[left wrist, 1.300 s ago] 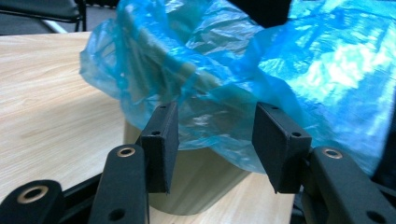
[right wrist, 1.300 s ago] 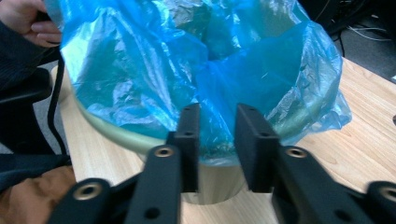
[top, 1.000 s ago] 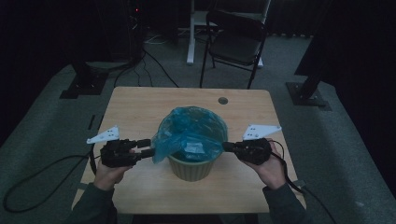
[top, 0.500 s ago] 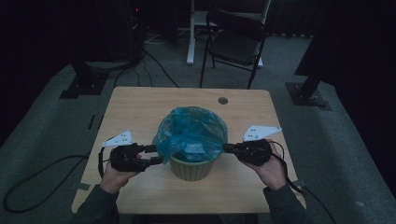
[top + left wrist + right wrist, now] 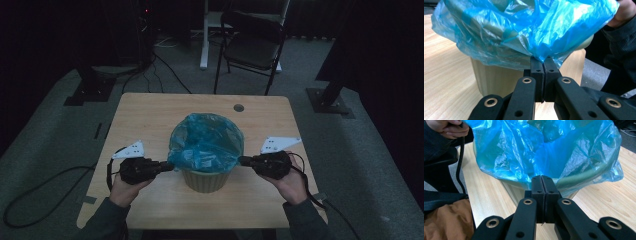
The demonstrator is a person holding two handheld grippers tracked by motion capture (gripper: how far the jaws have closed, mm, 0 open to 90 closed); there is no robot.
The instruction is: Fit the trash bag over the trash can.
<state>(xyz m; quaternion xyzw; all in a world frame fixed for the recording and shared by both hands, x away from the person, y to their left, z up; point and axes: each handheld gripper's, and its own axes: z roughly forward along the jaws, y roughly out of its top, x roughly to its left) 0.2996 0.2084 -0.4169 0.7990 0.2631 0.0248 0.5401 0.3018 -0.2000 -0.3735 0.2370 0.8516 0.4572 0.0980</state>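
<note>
Small beige bin (image 5: 205,179) sits mid-table (image 5: 150,115), slightly toward the person, with a blue bag liner (image 5: 206,142) draped over its rim. Left hand-held gripper (image 5: 167,166) has just been closing, and its jaws are now pinched together on a fold of the liner's hem on the bin's left side; in the left gripper view the plastic (image 5: 524,30) bunches right into the pad tips. Right hand-held gripper (image 5: 242,160) is clamped the same way on the opposite hem, film (image 5: 544,152) gathered just above its closed jaws. My read: gripping both sides level and opposed lets them tension the hem evenly, to stretch it over the rim or lift the bag out without skewing it. The bin is held by its own weight alone, so an uneven pull could tip it.
</note>
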